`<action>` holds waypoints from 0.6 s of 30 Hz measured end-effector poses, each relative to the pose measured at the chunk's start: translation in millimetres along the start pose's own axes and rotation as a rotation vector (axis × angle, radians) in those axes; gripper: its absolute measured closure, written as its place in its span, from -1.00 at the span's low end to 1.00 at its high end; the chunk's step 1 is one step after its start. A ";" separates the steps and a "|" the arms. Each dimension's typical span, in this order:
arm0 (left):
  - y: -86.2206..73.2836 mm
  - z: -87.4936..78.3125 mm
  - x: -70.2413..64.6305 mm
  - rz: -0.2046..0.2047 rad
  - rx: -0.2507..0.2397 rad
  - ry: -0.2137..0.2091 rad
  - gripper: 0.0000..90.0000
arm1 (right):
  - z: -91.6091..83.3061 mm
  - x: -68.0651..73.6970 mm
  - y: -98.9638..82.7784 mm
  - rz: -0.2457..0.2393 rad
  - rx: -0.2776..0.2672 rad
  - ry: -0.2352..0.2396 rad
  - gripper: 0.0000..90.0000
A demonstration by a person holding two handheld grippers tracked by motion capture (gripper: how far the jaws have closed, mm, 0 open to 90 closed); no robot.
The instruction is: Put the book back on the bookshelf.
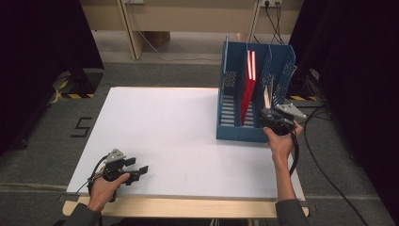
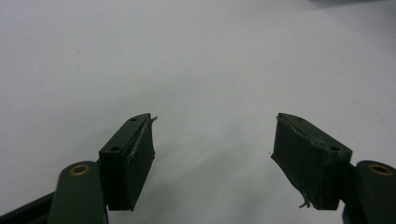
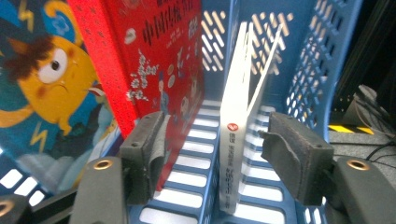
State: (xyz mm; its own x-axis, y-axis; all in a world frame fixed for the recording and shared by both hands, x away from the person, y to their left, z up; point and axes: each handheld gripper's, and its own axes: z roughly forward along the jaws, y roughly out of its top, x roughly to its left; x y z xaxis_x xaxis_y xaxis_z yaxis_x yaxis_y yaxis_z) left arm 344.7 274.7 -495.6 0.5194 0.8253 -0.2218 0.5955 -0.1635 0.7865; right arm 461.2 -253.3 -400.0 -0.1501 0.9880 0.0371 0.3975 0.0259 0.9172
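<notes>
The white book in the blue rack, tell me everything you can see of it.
The white book is thin with a white spine carrying a small red round mark and dark print. It stands nearly upright in the right-hand compartment of the blue file rack, its covers splayed slightly apart at the top. Its lower edge rests on the slatted floor. It sits between the open jaws of the right gripper, whose pads do not press on it.

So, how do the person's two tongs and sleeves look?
Both tongs, left and right, are black, each topped by a grey three-cornered plate. Dark padded fingertips look worn, and brass-coloured rivets sit behind them. A black cable trails from the right one. The sleeves are dark grey.
</notes>
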 end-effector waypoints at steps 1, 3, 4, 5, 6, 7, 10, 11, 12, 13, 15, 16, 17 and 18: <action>0.0 0.2 0.0 0.001 0.001 0.000 -0.38 | -3.6 0.2 -1.3 0.007 -0.008 0.004 -0.19; 0.2 0.3 0.0 0.003 0.002 0.002 -0.40 | -9.6 1.8 -4.5 0.015 -0.003 0.020 -0.22; 0.5 0.5 -0.1 0.004 0.001 0.002 -0.42 | -11.6 2.9 -5.9 0.016 -0.005 0.023 -0.24; 0.8 0.6 -0.2 0.005 -0.001 0.000 -0.43 | -15.0 4.7 -8.3 0.014 -0.012 0.028 -0.25; 1.5 0.6 -0.6 0.008 0.000 -0.001 -0.45 | -17.0 6.3 -9.4 0.005 -0.011 0.033 -0.25; 1.9 0.6 -1.0 0.010 0.001 -0.002 -0.46 | -20.0 8.1 -9.7 0.004 -0.007 0.035 -0.27; 2.1 1.0 -2.1 0.025 0.009 -0.001 -0.50 | -27.6 13.1 -13.6 0.014 -0.022 0.056 -0.32; 2.0 1.0 -2.3 0.027 0.010 0.003 -0.52 | -29.7 15.3 -16.0 0.015 -0.019 0.067 -0.34; 1.9 0.9 -2.5 0.029 0.009 0.007 -0.53 | -32.0 17.5 -19.0 0.010 -0.013 0.074 -0.35; 1.8 0.6 -2.7 0.029 0.010 0.008 -0.55 | -34.1 19.6 -22.2 0.002 -0.006 0.081 -0.35; 1.7 0.1 -3.1 0.030 0.012 0.013 -0.59 | -37.5 23.5 -27.6 -0.006 -0.004 0.100 -0.36; 1.6 0.0 -3.2 0.032 0.013 0.015 -0.60 | -39.2 25.2 -29.7 -0.006 -0.005 0.113 -0.37; 1.6 -0.1 -3.2 0.034 0.010 0.015 -0.61 | -41.4 27.2 -31.8 0.001 0.001 0.126 -0.37; 1.6 -0.1 -3.3 0.035 0.008 0.016 -0.61 | -43.6 29.5 -33.9 0.005 0.004 0.139 -0.38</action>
State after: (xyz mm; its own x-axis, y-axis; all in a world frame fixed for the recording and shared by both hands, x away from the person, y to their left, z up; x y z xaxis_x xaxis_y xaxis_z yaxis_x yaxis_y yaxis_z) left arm 343.9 271.8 -493.5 0.5302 0.8275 -0.1849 0.5819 -0.1966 0.7891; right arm 403.8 -231.7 -412.8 -0.2720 0.9575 0.0965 0.4022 0.0220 0.9153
